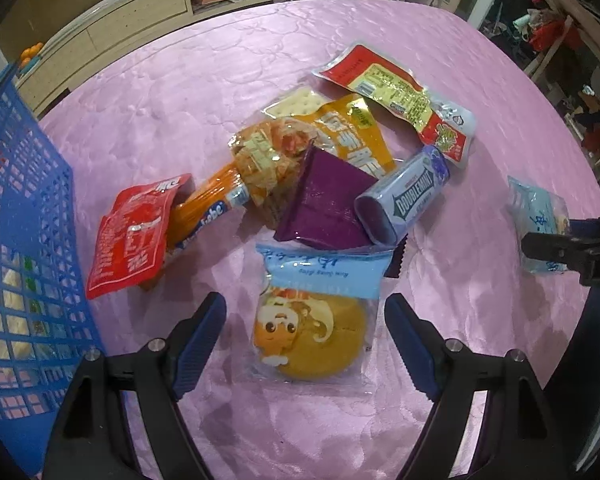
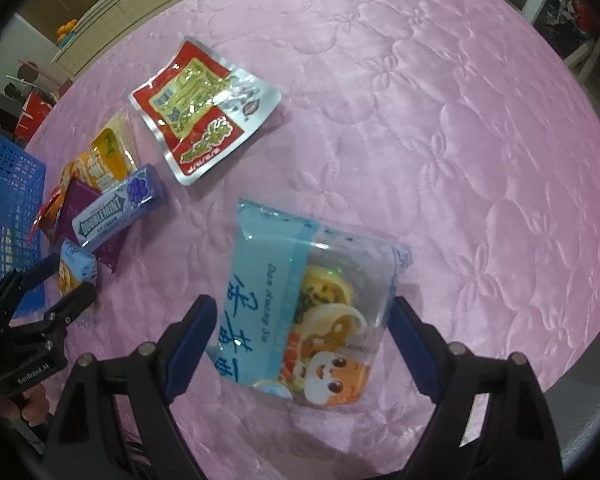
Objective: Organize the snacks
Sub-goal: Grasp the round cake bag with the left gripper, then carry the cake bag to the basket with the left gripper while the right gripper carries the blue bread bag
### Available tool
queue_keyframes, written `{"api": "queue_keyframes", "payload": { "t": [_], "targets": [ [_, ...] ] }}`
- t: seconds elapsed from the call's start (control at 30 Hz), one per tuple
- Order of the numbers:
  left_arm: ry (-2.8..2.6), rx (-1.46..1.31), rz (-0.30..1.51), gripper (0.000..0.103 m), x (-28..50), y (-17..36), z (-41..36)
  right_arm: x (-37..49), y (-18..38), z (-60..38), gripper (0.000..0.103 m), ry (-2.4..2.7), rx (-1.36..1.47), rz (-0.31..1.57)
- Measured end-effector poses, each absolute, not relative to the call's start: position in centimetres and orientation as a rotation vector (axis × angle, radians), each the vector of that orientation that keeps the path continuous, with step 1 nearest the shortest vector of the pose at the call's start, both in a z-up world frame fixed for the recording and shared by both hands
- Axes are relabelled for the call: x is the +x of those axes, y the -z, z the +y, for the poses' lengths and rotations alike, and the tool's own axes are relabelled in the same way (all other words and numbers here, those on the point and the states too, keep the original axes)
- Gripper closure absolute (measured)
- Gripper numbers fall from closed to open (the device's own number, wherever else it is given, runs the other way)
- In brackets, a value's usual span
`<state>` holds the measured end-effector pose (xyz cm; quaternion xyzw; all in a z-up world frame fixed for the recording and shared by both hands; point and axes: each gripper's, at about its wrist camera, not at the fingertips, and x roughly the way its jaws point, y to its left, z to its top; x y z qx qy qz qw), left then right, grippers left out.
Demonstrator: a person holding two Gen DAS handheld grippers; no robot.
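Observation:
In the left wrist view, my left gripper points steeply down, open, around a clear-and-blue pastry packet with a cartoon face; its pads stand clear of the wrapper on both sides. The right wrist view shows my right gripper open astride a second, similar pastry packet, fingers close to its edges. Each gripper also shows in the other's view: the right gripper at the far right, the left gripper at the lower left. A blue mesh basket stands left of the pile.
On the pink quilted tablecloth lie a Doublemint box, a purple packet, a red packet, an orange tube, a yellow cracker packet and a red-and-gold pouch. Cabinets stand beyond the table.

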<state>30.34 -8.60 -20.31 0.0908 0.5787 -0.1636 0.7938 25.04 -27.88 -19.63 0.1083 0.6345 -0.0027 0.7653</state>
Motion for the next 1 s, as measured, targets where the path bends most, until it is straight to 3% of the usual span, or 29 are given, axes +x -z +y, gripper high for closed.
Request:
{"api": "queue_keyframes", "payload": {
  "t": [0.17,0.2,0.3,0.57,1.0],
  "targets": [
    [0.364,0.163,1.244,0.047,30.4,21.1,-8.5,25.6,20.1,-27.8,0.014,0.003,0.227,1.370],
    [0.364,0.155,1.244,0.050,30.3,20.9,-8.4,25.9,20.5,-27.6,0.019,-0.003,0.211,1.369],
    [0.356,0.157,1.248,0.051,30.0,20.9,-8.3,25.9,20.9,-27.2,0.029,-0.030,0.191,1.361],
    [0.351,0.107,1.212,0.052,27.5,18.9,-7.5,24.0,20.0,-26.0,0.031,-0.069,0.142,1.323],
    [0.327,0.043,1.035,0.052,23.1,11.2,-4.5,20.8,13.3,-21.9,0.031,-0.186,0.067,1.174]
  ]
}}
